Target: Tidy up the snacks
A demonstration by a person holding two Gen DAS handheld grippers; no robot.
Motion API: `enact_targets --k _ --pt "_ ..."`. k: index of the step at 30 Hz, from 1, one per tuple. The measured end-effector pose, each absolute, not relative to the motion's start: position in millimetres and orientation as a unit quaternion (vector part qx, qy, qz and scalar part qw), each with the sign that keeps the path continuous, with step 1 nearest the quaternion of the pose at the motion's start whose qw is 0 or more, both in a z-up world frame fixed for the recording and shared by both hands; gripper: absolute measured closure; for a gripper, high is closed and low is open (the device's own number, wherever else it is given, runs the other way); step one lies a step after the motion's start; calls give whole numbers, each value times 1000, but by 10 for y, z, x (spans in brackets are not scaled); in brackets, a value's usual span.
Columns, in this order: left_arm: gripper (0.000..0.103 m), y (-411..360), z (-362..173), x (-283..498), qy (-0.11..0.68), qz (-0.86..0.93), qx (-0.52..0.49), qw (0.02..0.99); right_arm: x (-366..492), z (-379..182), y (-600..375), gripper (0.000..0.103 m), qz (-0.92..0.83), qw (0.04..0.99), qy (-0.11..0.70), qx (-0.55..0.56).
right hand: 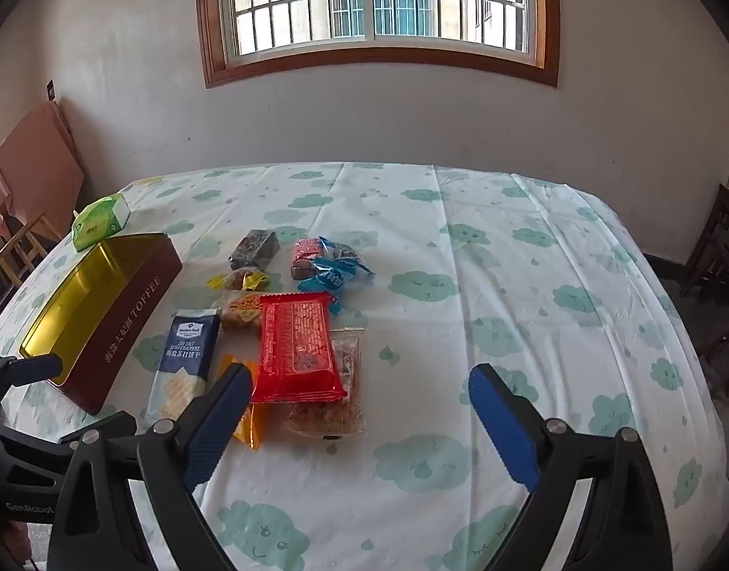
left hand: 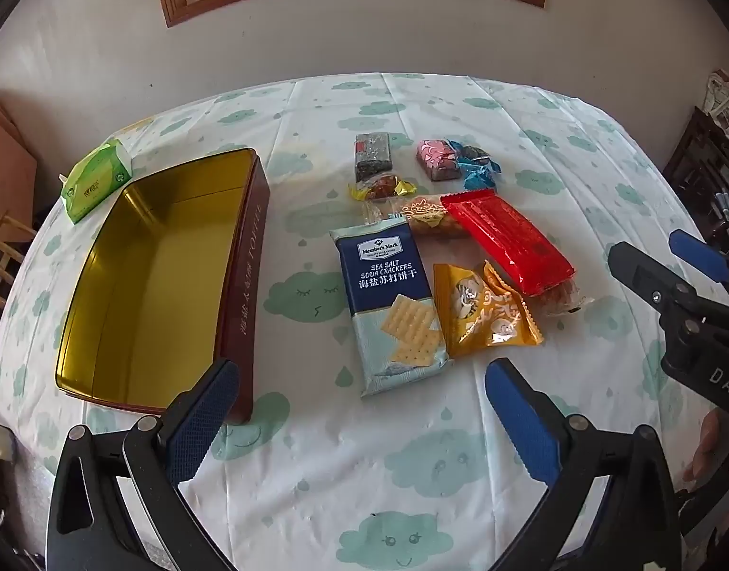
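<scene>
On the surface (left hand: 345, 452), snacks (left hand: 459, 257) lie beside the empty tin (left hand: 164, 276); nothing is packed yet. Both claws, left (left hand: 362, 421) and right (right hand: 359, 423), hang released. Next likely needs closing on the crackers (left hand: 393, 304).

The left gripper (left hand: 362, 421) hovers above the tablecloth (left hand: 364, 466) with its blue-padded fingers (left hand: 202, 421) spread wide, gripping nothing. The right gripper (right hand: 357, 426) hangs over the same tablecloth to its right, jaws likewise parted and clear of contact.
</scene>
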State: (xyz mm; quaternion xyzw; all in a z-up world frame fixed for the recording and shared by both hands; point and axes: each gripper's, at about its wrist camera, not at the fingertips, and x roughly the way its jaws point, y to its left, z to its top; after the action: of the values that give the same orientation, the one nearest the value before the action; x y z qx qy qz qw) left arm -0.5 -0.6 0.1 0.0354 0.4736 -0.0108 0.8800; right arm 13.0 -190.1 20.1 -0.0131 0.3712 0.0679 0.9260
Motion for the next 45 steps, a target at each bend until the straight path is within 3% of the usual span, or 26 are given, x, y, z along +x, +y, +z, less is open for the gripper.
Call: enact_targets --k 12,45 --pt "1 63 -135 11 503 -10 20 864 190 29 -1812 8 84 902 424 -13" --pt "1 -22 -190 7 512 -21 40 858 220 -15 -1791 8 92 896 435 -4"
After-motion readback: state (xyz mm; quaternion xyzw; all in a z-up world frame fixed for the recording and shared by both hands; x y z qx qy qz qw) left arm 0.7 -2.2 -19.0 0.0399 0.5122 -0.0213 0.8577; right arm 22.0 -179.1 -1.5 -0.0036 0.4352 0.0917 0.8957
